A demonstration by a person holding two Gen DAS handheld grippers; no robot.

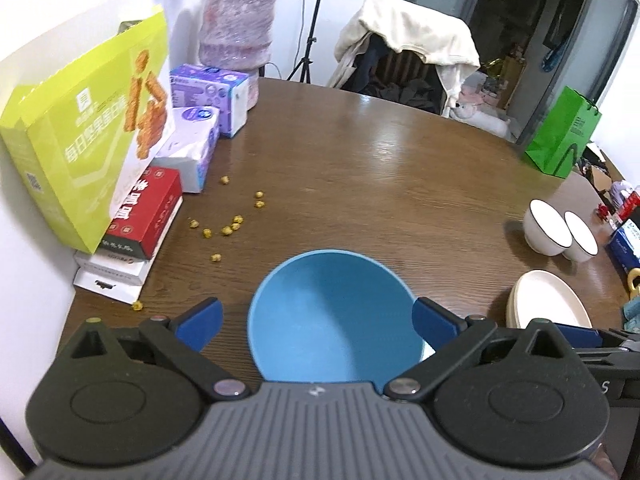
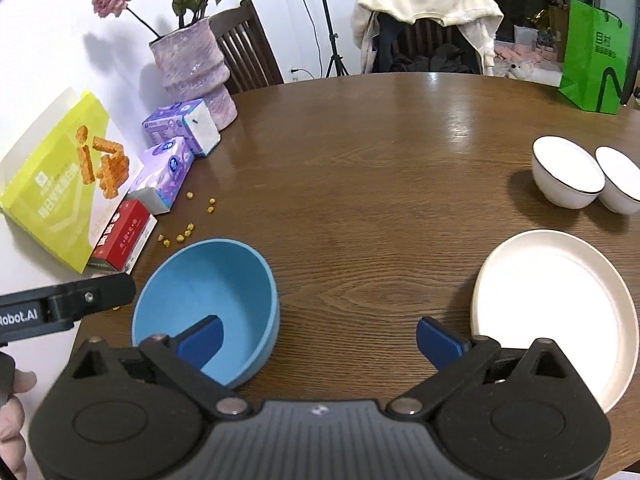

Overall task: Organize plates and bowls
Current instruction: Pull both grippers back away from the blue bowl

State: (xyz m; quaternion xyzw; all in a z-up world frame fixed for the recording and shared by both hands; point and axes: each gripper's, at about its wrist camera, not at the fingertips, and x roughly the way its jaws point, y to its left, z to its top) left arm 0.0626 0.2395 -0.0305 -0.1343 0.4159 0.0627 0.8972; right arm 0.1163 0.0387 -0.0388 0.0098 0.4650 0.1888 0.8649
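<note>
A blue bowl stands empty and upright on the brown wooden table, near its front edge. My left gripper hovers over the bowl, open, with a blue fingertip on either side of it and neither pad pressing. My right gripper is open too, with only bare table between its fingers. Its left fingertip shows in front of the blue bowl. To the right lies a stack of white plates. Behind it stand two white bowls with dark rims, side by side.
Along the wall on the left are a yellow-green snack box, a red box, purple tissue packs and a vase. Several small yellow bits lie scattered on the table. A green bag and a draped chair stand at the back.
</note>
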